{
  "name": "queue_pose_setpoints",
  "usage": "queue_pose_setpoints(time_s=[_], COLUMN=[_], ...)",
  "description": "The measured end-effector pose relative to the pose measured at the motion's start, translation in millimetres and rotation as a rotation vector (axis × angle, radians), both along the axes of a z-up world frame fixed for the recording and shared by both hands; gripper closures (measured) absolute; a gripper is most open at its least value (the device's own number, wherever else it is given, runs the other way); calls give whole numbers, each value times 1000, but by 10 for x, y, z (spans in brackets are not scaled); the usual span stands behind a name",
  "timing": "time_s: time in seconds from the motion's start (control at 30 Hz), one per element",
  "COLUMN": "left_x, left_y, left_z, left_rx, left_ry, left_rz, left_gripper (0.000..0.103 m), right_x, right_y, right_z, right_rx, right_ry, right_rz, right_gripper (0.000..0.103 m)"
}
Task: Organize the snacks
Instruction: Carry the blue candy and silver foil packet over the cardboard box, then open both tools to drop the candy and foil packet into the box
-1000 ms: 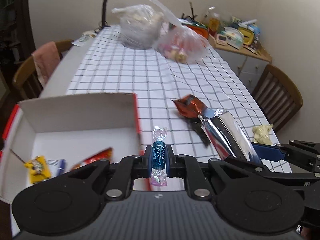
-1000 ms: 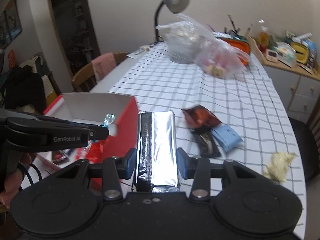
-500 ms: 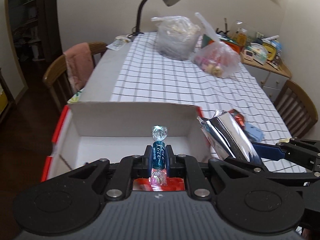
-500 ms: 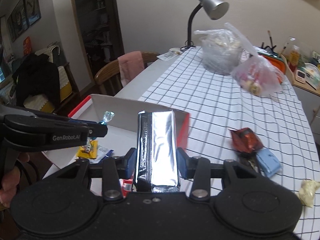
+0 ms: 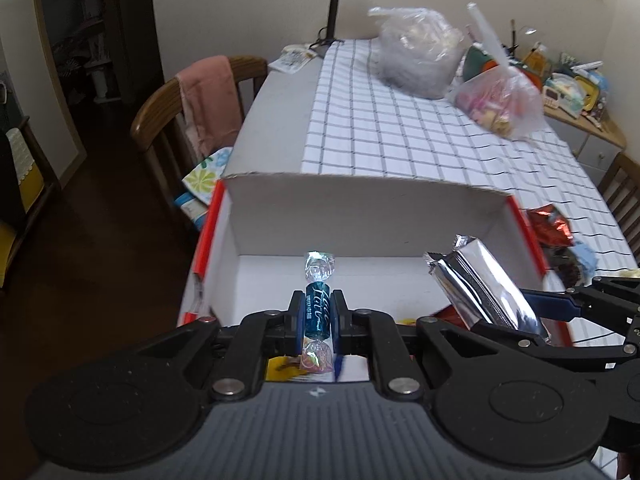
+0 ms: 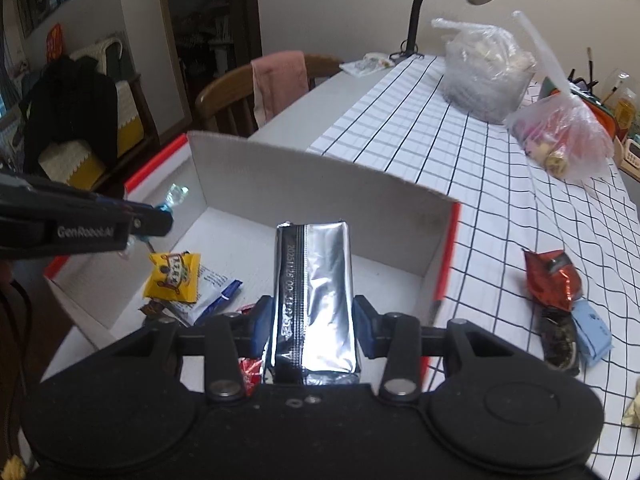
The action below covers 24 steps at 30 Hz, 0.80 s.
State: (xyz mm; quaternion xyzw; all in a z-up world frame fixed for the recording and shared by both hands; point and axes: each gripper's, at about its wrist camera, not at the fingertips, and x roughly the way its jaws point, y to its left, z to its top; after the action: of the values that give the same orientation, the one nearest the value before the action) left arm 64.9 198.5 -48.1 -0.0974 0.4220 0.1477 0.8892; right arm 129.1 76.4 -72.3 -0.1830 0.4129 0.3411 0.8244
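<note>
We are holding both grippers over the open white cardboard box with red edges (image 5: pixel 360 200), where a second ago they were still over the checked tablecloth (image 5: pixel 400 132). The left gripper (image 5: pixel 317 322) is clenching the small blue twist-wrapped candy (image 5: pixel 317 312); the right gripper (image 6: pixel 312 324) is grasping the silver foil snack packet (image 6: pixel 316 280). Below and ahead of the right gripper, a yellow snack packet (image 6: pixel 174 276) is already lying on the box floor. Judgement: both items are now placed for dropping; release is the remaining step.
</note>
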Motion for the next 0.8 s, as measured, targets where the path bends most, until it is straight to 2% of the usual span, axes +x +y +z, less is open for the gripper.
queue_pose_setpoints(time_s=[0.17, 0.4, 0.57, 0.8], left_x=[108, 251, 271, 325], left_y=[37, 66, 66, 27], left_z=[-178, -415, -438, -474], left_rx=[17, 18, 23, 35], left_ry=[36, 105, 117, 176], left_rz=[-48, -68, -72, -95], left_gripper=[91, 91, 91, 91], right_x=[29, 69, 101, 106], right_y=[145, 229, 239, 253], right_z=[-156, -279, -333, -344], right_rx=[-51, -94, -111, -118], right_ry=[-3, 5, 18, 32], right_rz=[17, 24, 19, 11], right_gripper=[62, 62, 62, 61])
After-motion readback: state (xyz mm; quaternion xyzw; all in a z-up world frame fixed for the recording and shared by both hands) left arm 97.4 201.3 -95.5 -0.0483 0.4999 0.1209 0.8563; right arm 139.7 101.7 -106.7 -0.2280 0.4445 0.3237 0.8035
